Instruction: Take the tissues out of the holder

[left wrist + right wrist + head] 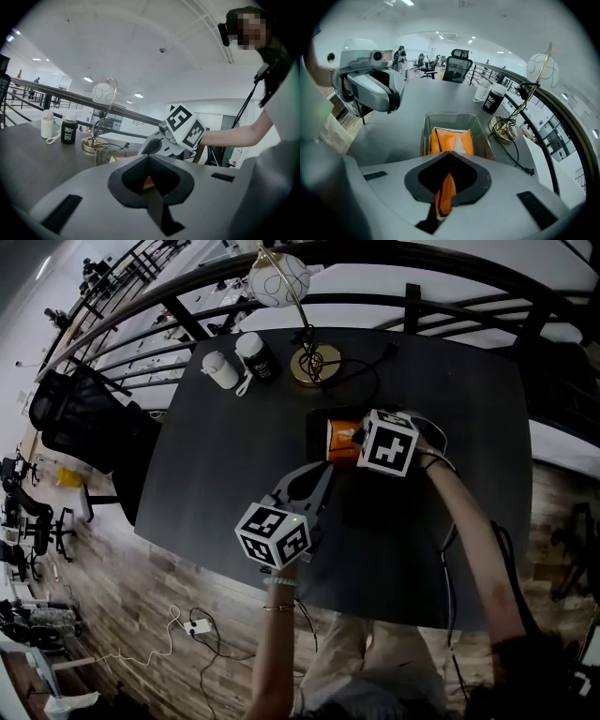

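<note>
A: Tissues, by count?
B: One orange pack (451, 140) made out, lying in the clear holder (425, 127) near the middle of the table (234, 456). Any second pack beneath it: cannot tell.

A: Holders?
B: One, open on top. Just that pack inside, as far as seen.

A: Grippers?
B: Two. Right gripper (449, 154) over the holder, reaching in from 3 o'clock, jaws pinching a fold at the pack's near end. Left gripper (149, 157) at 7 o'clock of the holder, aimed toward 1 o'clock, jaws pressed together on nothing. Tips close to the holder; touching or not, hard to tell.

A: Hidden or unclear?
B: In the head view, most of the holder covered by the right gripper's marker cube, with only the 9 o'clock end of the pack showing. Right jaw tips out of sight there. From the left gripper view, only a sliver of orange seen through the gap behind the jaws. No print on the pack legible.

A: And farther out?
B: One lamp (278, 279) at 12 o'clock of the holder: white globe, brass base, cord trailing toward 2 o'clock. One white bottle (220, 369) and one black jar (256, 354) side by side at 10 o'clock. One chair (84, 423) beyond the table's 9 o'clock edge, partly cut off.
</note>
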